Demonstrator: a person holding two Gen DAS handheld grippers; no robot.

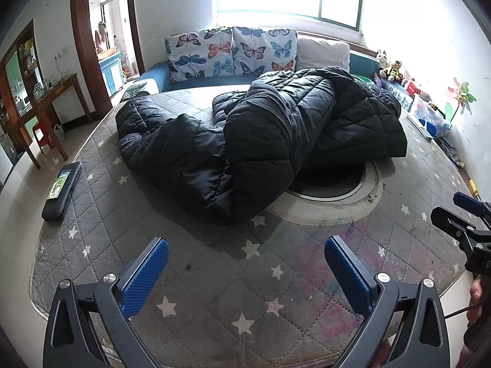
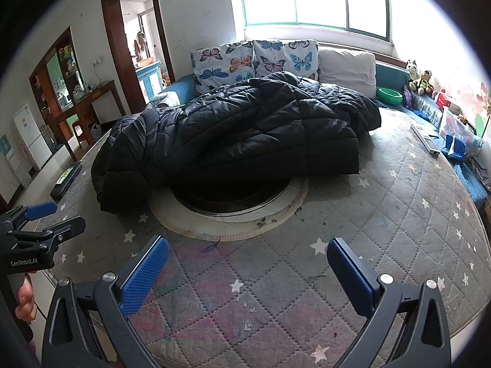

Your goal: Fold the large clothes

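- Black padded coat (image 1: pixel 254 135) lay crumpled mid-table, partly covering a round burner (image 2: pixel 230 197).
- Left gripper (image 1: pixel 245 271) and right gripper (image 2: pixel 247 273) hovered nearby, both spread wide (nothing held).
- Folding looked unstarted; next, probably, grasp the near hem and spread it flat.

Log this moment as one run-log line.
left gripper: open, empty | right gripper: open, empty | black puffer coat: crumpled, unfolded, untouched

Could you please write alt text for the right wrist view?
A crumpled black puffer coat lies on a grey star-print quilted table cover, partly over a round inset. The open right gripper hovers empty in front; butterfly cushions sit behind.
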